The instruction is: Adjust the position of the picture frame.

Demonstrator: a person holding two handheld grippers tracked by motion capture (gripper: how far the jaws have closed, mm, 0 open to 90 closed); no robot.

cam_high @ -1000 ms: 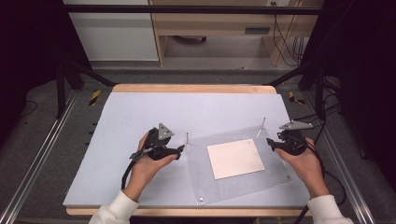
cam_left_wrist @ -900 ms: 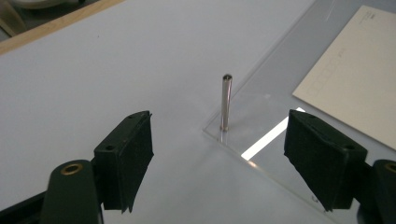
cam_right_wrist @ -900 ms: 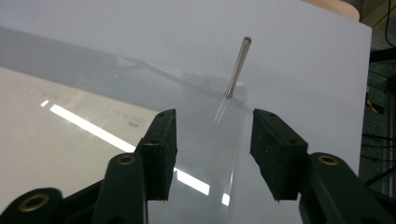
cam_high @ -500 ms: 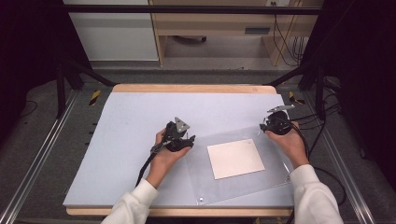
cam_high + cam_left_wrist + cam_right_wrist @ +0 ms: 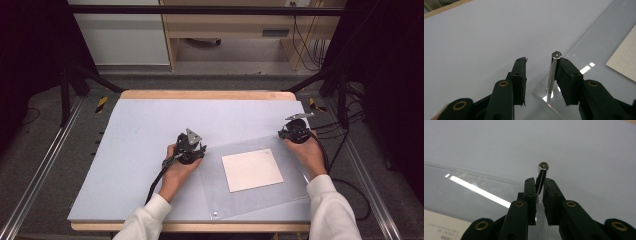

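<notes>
**Clear acrylic sheet, one corner post pinched, the other only straddled**

Pale grey, the table mat (image 5: pixel 135 145) is the largest thing I have under the high view, running from nine o'clock to three. On its right half lies the clear acrylic sheet (image 5: pixel 280 190), flat as far as I can tell, with a white card (image 5: pixel 251 170) resting on or under it near its middle. A slim metal post stands upright at each far corner of the sheet.

My left gripper (image 5: pixel 190 146) sits at the sheet's ten o'clock corner. In the left gripper view its jaws are spread, and the left post (image 5: pixel 552 72) stands between them, touching the right-hand jaw and well clear of the other. My right gripper (image 5: pixel 295 131) is at the two o'clock corner; in the right gripper view its jaws are pressed onto the right post (image 5: pixel 541 180), gripping it low on the shaft.

What worries me: I judge that lifting now would raise one corner alone, twisting the sheet and sliding the card toward six o'clock. The left jaws closing off-centre could shove the post sideways and skew the sheet. Polished metal may also slip through the pads, and the low right grip gives the post leverage to tilt.
</notes>
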